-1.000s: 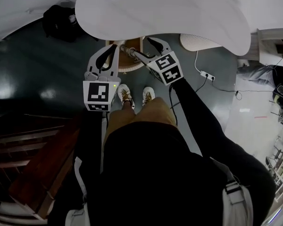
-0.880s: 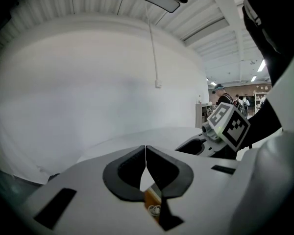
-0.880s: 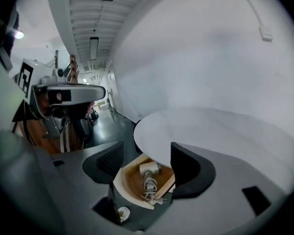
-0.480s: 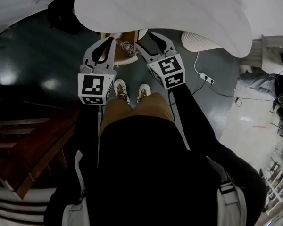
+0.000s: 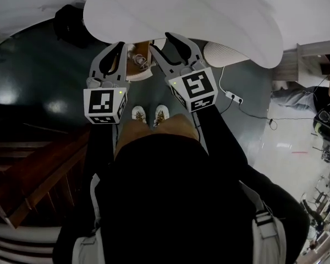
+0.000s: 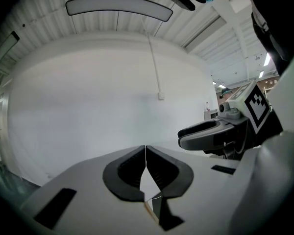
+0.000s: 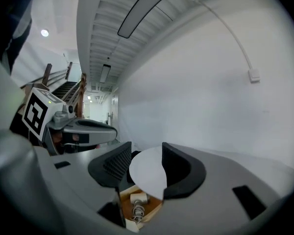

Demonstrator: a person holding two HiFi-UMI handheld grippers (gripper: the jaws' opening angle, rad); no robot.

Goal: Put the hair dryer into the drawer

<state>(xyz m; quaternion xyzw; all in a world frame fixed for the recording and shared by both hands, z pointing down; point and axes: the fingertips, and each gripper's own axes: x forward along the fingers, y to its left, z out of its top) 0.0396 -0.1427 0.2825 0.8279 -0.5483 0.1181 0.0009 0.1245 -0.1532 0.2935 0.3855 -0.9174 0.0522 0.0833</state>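
A wooden drawer point(image 5: 143, 65) stands open under the edge of the white table point(image 5: 198, 10). Inside it lie a white plug and a coiled cord point(image 7: 136, 203); the hair dryer's body is hidden. My left gripper point(image 5: 122, 44) is above the drawer's left side, jaws shut with nothing between them point(image 6: 145, 148). My right gripper point(image 5: 159, 41) hangs over the drawer's right side. It is open, its jaws have just been closing, and nothing is between them point(image 7: 146, 153); only the table edge and drawer show through the gap.
A black bag point(image 5: 71, 21) sits on the dark floor at the far left. A white round object point(image 5: 225, 54) and a power strip point(image 5: 234, 97) with its cable lie to the right. Wooden stairs point(image 5: 38, 169) run along the left. My shoes point(image 5: 148, 114) are just before the drawer.
Both grippers have risen from the drawer toward the table edge. The right gripper's jaws have narrowed from wide open. The left jaws stay shut.
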